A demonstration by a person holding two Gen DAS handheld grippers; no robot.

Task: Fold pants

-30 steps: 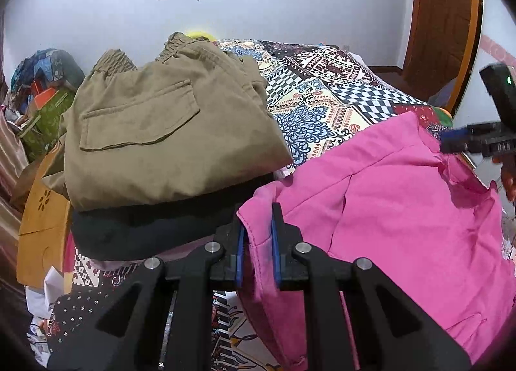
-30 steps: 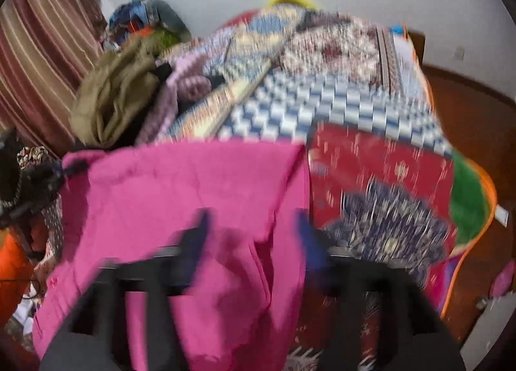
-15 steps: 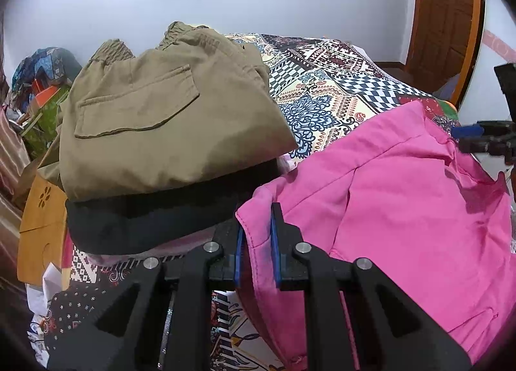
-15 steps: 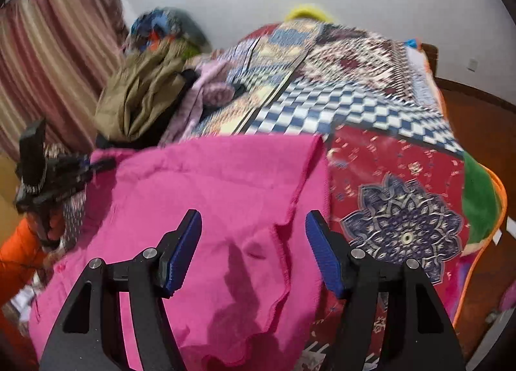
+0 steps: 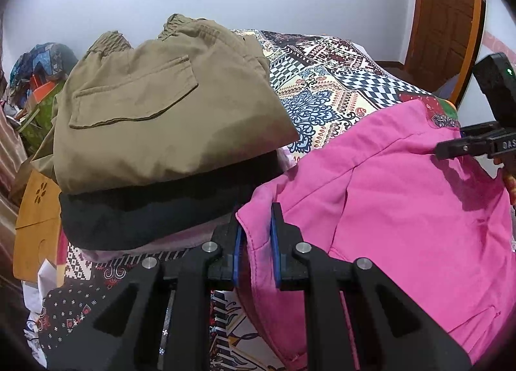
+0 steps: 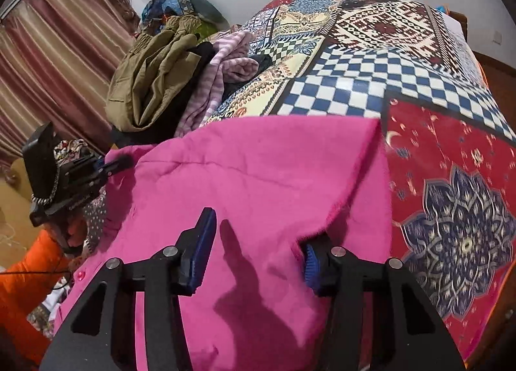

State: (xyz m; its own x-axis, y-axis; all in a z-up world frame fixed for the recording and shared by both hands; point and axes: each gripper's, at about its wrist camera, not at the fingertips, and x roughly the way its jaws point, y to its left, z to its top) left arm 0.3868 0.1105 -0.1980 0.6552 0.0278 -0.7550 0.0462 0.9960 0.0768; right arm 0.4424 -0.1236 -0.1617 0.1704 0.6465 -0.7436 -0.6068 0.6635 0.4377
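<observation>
Already | left tool clamped pink pants corner at bed edge | right tool closing around opposite hem, not yet pinching | fold unfinished

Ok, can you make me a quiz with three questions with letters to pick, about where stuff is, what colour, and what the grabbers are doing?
1. Where are the khaki pants?
A. Folded on top of a pile of clothes
B. Hanging on the door
C. Under the pink pants

2. What colour are the pants being folded?
A. Green
B. Pink
C. White

3. What is the left gripper doing?
A. Standing wide open
B. Pinching the pink pants
C. Holding the khaki pants

Answers:
1 A, they lie folded on a black garment on the bed.
2 B, the pink pants spread in front of both grippers.
3 B, its blue pads clamp a pink edge; the right gripper is closing with pink cloth between its jaws.
</observation>
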